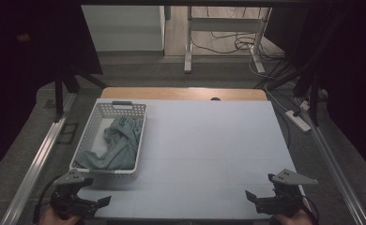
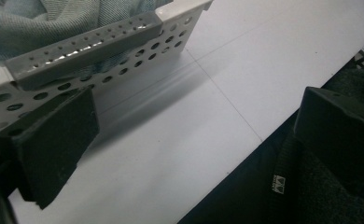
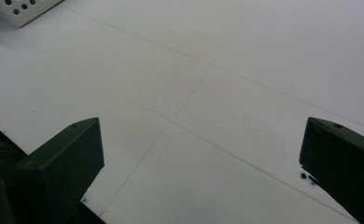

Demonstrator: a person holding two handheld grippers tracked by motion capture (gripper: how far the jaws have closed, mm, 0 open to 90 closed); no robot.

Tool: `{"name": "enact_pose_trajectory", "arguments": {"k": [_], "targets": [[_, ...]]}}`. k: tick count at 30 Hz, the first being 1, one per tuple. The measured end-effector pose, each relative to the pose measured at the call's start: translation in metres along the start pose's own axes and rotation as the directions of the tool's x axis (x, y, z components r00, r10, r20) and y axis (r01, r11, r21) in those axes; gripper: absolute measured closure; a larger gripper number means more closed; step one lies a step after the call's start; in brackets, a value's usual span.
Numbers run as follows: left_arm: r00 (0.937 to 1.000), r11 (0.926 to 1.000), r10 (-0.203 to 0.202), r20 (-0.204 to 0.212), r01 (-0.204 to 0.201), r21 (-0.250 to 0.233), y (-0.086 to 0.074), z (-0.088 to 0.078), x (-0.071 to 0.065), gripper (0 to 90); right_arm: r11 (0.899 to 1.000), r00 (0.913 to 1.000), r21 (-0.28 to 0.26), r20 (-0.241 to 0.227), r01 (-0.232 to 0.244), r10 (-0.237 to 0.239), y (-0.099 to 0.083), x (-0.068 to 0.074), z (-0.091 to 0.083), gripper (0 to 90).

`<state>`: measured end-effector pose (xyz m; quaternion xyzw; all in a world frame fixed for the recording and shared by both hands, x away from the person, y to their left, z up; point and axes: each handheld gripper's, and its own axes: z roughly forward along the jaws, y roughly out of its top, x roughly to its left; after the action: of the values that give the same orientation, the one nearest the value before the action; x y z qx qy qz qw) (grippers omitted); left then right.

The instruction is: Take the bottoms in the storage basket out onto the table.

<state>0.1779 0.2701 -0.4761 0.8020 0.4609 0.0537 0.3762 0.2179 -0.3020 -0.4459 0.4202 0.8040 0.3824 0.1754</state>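
Dim room, cables on the floor beyond a pale, bare worktop. The white perforated basket holds a crumpled teal cloth: probably soft, light, floppy, best pinched at a raised fold. Nearest the basket, the left claw gapes wide, empty; well apart from the basket, the right claw likewise.

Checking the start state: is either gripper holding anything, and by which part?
Nothing is held. The left gripper and right gripper both stand open near the table's front edge, apart from the white perforated plastic basket.
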Motion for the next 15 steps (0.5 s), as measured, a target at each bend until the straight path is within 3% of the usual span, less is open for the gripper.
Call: {"name": "enact_pose_trajectory", "arguments": {"k": [9,15], "targets": [[1.0,0.9999,0.002,-0.01,-0.002,0.011,0.0005,0.001,-0.0008,0.0,0.999,0.9993,0.02,-0.016,0.033,-0.033,0.0001,0.0028,0.0017,0.0],[0.9999,0.9998,0.0,-0.017,0.001,0.021,0.001,0.0019,-0.0009,0.0,0.999,0.9993,0.025,-0.027,0.025,-0.024,0.0004,0.0016,0.0024,0.1]]}}
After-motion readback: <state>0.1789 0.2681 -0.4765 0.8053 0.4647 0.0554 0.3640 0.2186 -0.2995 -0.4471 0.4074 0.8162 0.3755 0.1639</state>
